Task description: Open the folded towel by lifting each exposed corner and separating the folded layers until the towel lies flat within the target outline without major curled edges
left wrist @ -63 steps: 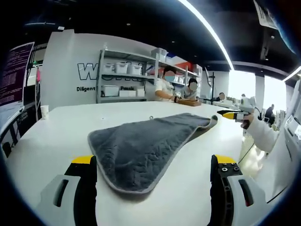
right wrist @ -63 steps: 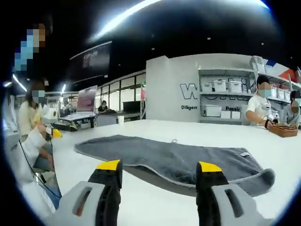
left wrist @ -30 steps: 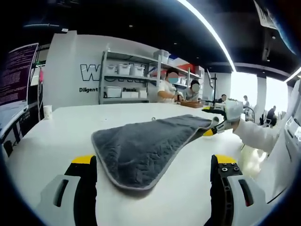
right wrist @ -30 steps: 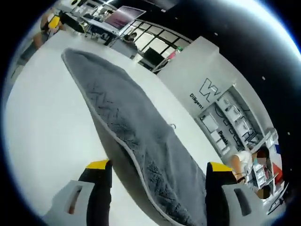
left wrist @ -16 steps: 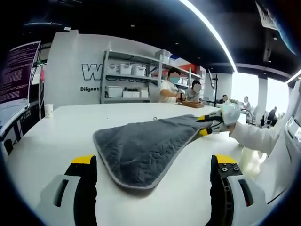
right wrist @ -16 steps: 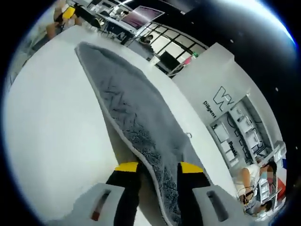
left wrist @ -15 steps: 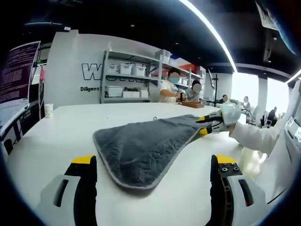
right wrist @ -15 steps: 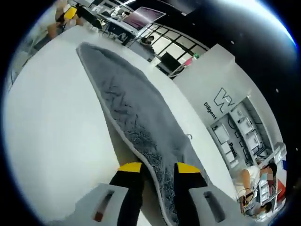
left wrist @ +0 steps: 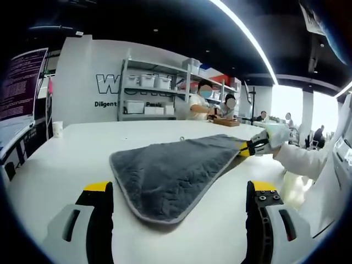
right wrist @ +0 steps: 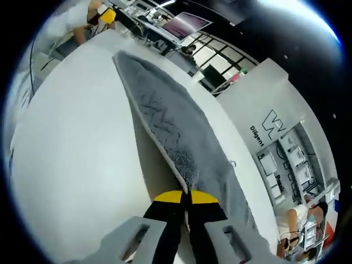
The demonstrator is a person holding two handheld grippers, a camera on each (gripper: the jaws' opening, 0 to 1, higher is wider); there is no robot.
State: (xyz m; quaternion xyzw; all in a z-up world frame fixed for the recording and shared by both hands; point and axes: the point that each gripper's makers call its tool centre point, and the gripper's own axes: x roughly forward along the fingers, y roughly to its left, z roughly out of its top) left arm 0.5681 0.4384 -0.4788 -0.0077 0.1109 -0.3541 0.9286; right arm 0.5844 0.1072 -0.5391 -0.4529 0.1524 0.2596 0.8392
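The grey towel lay folded on the white table; the right gripper had its jaws pinched on the upper layer's corner edge, raised slightly; the left gripper hung wide open, holding nothing (short of the near end); peeling that layer back seemed next.

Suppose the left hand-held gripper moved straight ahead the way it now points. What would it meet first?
Most likely the near rounded edge of the grey towel, lying on the white table straight ahead between the open jaws of the left hand-held gripper; depth is uncertain.
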